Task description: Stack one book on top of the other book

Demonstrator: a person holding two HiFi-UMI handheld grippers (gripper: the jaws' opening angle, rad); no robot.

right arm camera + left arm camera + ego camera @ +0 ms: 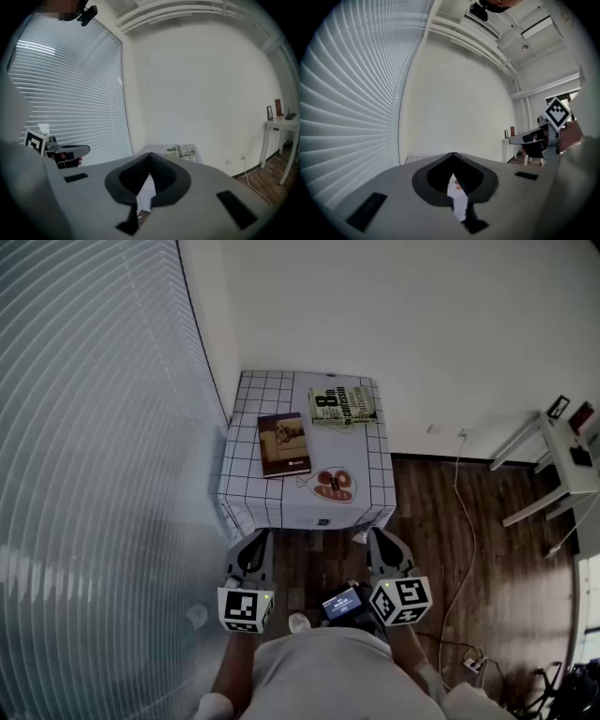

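Though both are held low against the person's body, short of the table (246,498), the left gripper (254,540) and the right gripper (379,536) are each clenched on nothing. Their jaws meet tip to tip, and only the table's cloth shows through the slit behind the tips. Each carries one cube of black-and-white square markers, two cubes in all. Between the grippers sits a small lit screen (341,602), its writing too small to read.

Beyond them stands the one table, draped in a white cloth with a black grid. Near its front edge, right of the middle, the cloth bears an orange-red picture (333,484) with no legible words.

Two books lie flat on the cloth, well apart, neither on the other. The nearer one, the brown book (283,444), lies left of the middle. It has a pale picture on its cover and a small pale mark at one corner that cannot be read. The black-and-yellow book (343,406) lies at the far right corner, close to the back edge. A large "8" reads sideways on its cover, and the smaller lines are illegible. A strip of bare cloth separates the two.

The table's left side is close to the window blinds (94,427) and its back is against the white wall (394,315). To the right the wood floor (427,521) lies open, crossed by one white cable (466,521). A white desk (562,465) stands farther right.
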